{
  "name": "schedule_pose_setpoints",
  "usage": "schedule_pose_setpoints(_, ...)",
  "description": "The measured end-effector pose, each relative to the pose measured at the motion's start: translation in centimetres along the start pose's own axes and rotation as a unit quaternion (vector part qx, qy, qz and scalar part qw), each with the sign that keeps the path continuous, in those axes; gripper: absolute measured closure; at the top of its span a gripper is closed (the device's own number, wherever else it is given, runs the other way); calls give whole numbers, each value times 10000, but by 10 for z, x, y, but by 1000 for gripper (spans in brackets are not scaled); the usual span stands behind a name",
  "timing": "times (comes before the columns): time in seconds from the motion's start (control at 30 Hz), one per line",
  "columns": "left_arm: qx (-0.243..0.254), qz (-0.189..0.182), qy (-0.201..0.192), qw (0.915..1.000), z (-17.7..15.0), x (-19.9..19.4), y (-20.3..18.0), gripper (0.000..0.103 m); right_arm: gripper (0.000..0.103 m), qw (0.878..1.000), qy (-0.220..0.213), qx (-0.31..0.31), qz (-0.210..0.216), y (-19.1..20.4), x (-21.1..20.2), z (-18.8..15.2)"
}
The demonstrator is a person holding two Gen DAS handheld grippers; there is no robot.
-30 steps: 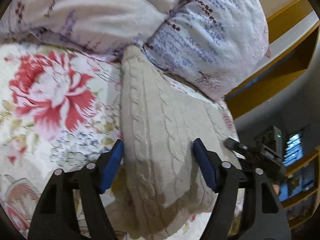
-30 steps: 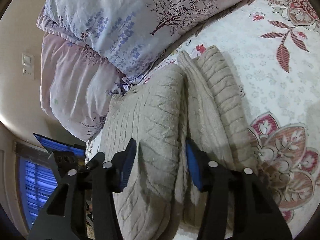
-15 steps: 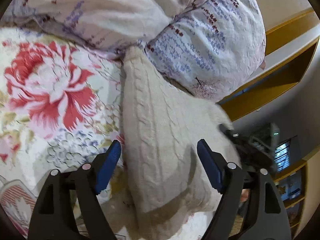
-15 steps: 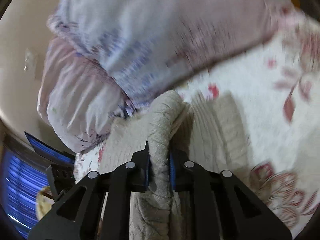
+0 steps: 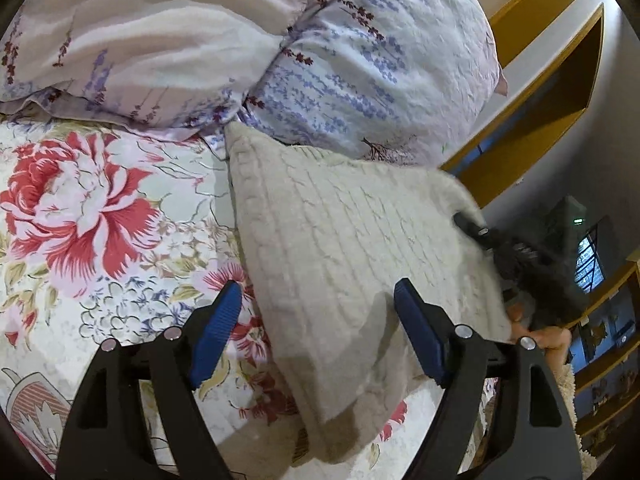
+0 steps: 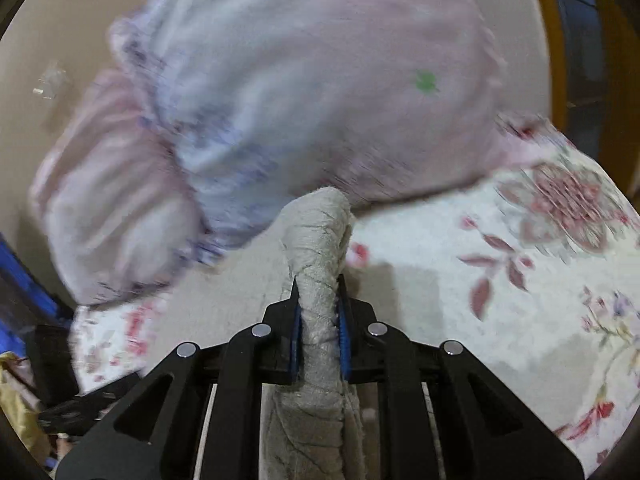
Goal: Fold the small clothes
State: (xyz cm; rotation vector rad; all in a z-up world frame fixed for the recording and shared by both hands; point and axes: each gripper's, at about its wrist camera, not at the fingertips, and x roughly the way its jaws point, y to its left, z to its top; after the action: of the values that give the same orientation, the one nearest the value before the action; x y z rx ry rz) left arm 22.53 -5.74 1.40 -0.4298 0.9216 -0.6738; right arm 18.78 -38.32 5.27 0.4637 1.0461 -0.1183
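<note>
One beige knit garment (image 5: 332, 256) lies mid-frame on the floral bedspread (image 5: 100, 216) below two pillows (image 5: 360, 60), the right gripper (image 6: 319, 328) clamped on its bunched edge, the left gripper (image 5: 316, 332) wide open, gripping nothing.

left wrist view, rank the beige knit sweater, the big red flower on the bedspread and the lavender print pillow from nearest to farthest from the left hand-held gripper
1. Beige knit sweater: nearest, lying between the open fingers of the left hand-held gripper.
2. Big red flower: farther out, on the bedspread to the left.
3. Lavender print pillow: farthest, at the top, beyond the sweater's far edge.
</note>
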Motion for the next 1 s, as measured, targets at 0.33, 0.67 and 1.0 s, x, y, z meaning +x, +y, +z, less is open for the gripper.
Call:
schedule_pose_setpoints(0.33,-11,-149,166,9998,-3,6,2,26,62,9963,421,680,-303,-32,4,-10)
schedule_pose_setpoints(0.67,-227,-43,415,9989,-12,-6,-12,30,49,9914,520,1020,628,-55,-56,-49)
schedule_pose_setpoints(1.0,-339,-101,965,9947,-42,-5,-15,66,89,9912,908,551,792,-43,-54,-85)
